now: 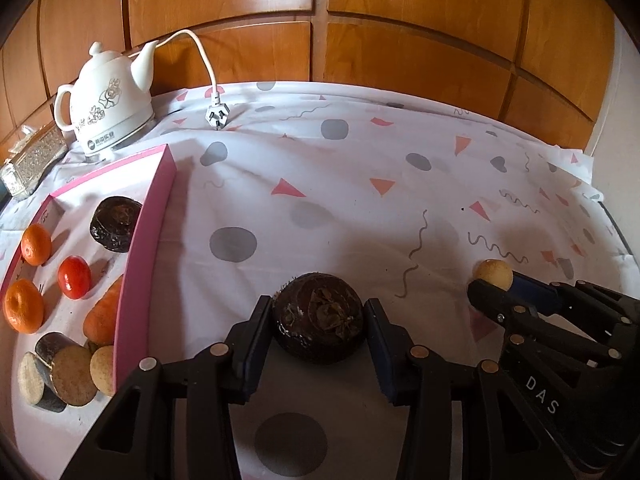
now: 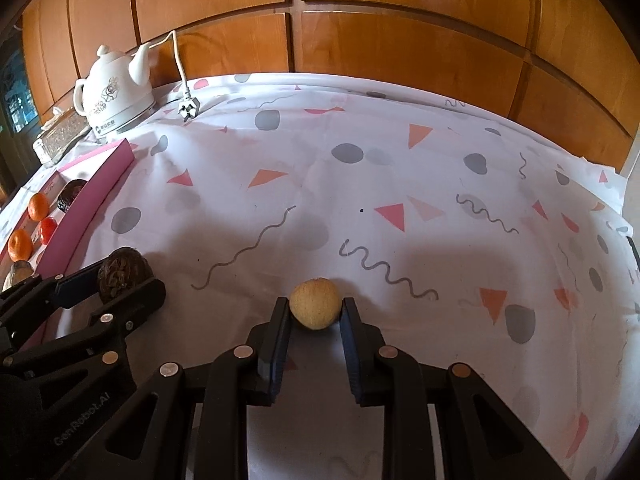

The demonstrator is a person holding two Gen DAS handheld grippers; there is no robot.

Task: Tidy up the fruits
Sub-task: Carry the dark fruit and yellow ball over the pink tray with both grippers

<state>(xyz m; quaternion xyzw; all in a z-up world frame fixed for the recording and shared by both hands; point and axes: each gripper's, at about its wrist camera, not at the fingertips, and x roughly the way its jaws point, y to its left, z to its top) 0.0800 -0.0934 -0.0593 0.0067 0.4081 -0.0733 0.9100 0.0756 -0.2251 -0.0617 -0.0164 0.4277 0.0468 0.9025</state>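
My left gripper [image 1: 318,307] is shut on a dark brown round fruit [image 1: 319,317], held over the patterned cloth just right of the pink tray [image 1: 144,232]. The tray holds two oranges [image 1: 36,244], a red tomato [image 1: 74,277], a carrot [image 1: 105,316], another dark fruit [image 1: 115,223], cut cane pieces [image 1: 60,372] and a tan ball [image 1: 103,370]. My right gripper [image 2: 315,309] is shut on a small tan round fruit [image 2: 315,302], to the right of the left gripper [image 2: 126,280] and its dark fruit [image 2: 124,274].
A white kettle [image 1: 110,108] with its loose plug [image 1: 217,117] stands at the back left, beside a tissue box [image 1: 34,160]. Wooden panels [image 1: 400,48] back the table. The cloth [image 2: 400,184] stretches bare to the table's right edge.
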